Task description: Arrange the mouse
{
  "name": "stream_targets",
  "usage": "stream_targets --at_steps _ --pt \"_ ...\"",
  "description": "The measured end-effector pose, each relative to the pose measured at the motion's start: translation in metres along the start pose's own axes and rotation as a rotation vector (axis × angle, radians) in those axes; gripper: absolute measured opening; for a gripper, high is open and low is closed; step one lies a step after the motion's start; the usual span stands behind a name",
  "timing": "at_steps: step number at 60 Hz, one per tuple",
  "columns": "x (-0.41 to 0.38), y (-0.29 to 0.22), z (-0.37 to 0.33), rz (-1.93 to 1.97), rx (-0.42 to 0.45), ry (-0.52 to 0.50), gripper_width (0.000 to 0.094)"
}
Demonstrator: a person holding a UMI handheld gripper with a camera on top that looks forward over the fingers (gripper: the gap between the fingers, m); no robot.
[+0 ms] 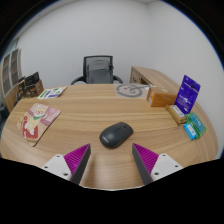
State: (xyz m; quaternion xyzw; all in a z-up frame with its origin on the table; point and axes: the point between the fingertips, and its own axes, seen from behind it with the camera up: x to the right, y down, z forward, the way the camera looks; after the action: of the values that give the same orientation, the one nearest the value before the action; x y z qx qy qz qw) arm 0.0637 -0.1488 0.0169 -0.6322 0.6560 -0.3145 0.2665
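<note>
Hand-held gripper [112,158] spread wide, black mouse [116,134] just ahead, between its fingers.

No readable text anywhere. Purple box [186,95] standing right of the mouse [116,134] has print on its face, too small to make out. Teal packet [194,126] just in front of that box: markings, illegible. Illustrated magazine [37,121] left of the mouse on the desk [100,105]: pictures only, any title unreadable. No legible brand, number or sign on the mouse itself.
</note>
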Motion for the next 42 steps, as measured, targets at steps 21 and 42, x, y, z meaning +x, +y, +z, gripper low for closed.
stream_targets --at_steps 21,42 --pt "0.001 -0.019 0.070 0.014 -0.031 0.012 0.0874" --pt "-0.027 -0.048 0.105 -0.020 -0.019 -0.023 0.0866"
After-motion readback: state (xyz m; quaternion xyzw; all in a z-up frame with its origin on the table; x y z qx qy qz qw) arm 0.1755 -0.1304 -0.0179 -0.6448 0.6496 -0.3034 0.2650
